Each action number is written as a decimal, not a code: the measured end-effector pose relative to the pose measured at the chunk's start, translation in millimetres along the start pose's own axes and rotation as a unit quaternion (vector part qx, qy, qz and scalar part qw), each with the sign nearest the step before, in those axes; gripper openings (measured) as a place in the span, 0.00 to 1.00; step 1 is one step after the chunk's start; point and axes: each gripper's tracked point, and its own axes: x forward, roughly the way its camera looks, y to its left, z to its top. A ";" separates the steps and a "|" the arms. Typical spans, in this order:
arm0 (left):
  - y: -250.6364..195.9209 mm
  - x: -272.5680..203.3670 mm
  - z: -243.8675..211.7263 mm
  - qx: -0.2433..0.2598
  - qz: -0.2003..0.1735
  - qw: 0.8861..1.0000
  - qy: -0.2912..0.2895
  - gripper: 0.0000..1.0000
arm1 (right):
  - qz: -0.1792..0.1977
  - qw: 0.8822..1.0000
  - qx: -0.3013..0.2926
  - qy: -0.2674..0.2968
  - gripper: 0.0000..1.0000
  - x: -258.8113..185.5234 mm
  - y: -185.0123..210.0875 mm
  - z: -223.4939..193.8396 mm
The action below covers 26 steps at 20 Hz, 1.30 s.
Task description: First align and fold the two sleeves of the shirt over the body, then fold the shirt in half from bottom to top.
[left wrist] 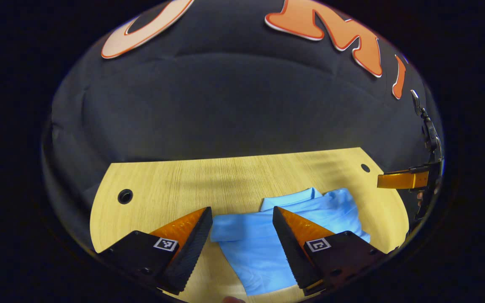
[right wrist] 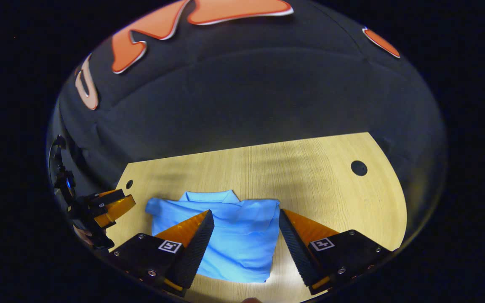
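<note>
Shirt (right wrist: 225, 240) lies flat on the table (right wrist: 310, 176), sleeves apparently folded in; left gripper (left wrist: 242, 229) and right gripper (right wrist: 246, 231) hover spread and empty above it, so each should pinch a hem corner, then lift evenly toward the collar.

The shirt (right wrist: 230, 240) is light blue, one plain colour with no print, and its collar (right wrist: 209, 197) has the same blue. The counter (right wrist: 310, 181) is pale yellow wood with a fine straight grain, and it has small round black holes (right wrist: 358, 168) near its far corners. The wall (right wrist: 242, 105) behind the counter is black cloth.
</note>
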 end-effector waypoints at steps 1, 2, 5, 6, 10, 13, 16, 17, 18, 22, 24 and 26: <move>-3.0 -15.0 3.4 0.003 0.008 1.000 -0.012 0.96 | 0.006 1.000 -0.012 -0.016 0.96 -14.0 5.2 3.8; -6.9 -31.9 8.3 0.007 0.013 1.000 -0.025 0.96 | 0.009 0.999 -0.021 -0.031 0.98 -29.9 10.6 8.0; -21.7 -86.8 19.2 0.003 0.024 0.998 -0.066 0.98 | 0.014 0.995 -0.028 -0.091 0.98 -81.9 15.5 17.9; -31.5 -106.9 25.3 -0.005 0.018 0.996 -0.084 0.98 | 0.014 0.992 -0.029 -0.121 0.98 -97.3 16.5 25.2; -48.9 -186.2 33.5 -0.005 0.029 0.990 -0.140 0.98 | 0.000 0.982 -0.062 -0.180 0.98 -167.0 12.3 20.4; -63.9 -254.6 37.4 -0.001 0.031 0.982 -0.185 0.99 | 0.005 0.972 -0.079 -0.221 0.98 -220.1 15.7 19.7; -76.5 -312.4 36.0 0.003 0.049 0.972 -0.231 0.97 | 0.018 0.969 -0.073 -0.236 0.98 -261.7 23.7 -0.2; -84.3 -327.2 34.3 0.002 0.051 0.968 -0.246 0.97 | 0.027 0.966 -0.071 -0.245 0.98 -275.2 28.9 -7.7; -90.1 -342.3 31.5 0.000 0.054 0.964 -0.259 0.97 | 0.031 0.964 -0.078 -0.253 0.98 -286.1 32.9 -15.0; -110.6 -394.0 7.4 0.003 0.065 0.952 -0.299 0.97 | 0.050 0.954 -0.101 -0.277 0.98 -328.6 55.6 -45.0; -121.5 -412.5 -5.4 -0.011 0.064 0.946 -0.318 0.97 | 0.066 0.950 -0.101 -0.289 0.98 -349.3 66.0 -57.9; -134.0 -431.8 -15.1 -0.030 0.057 0.940 -0.336 0.97 | 0.068 0.944 -0.107 -0.303 0.98 -365.8 71.2 -67.4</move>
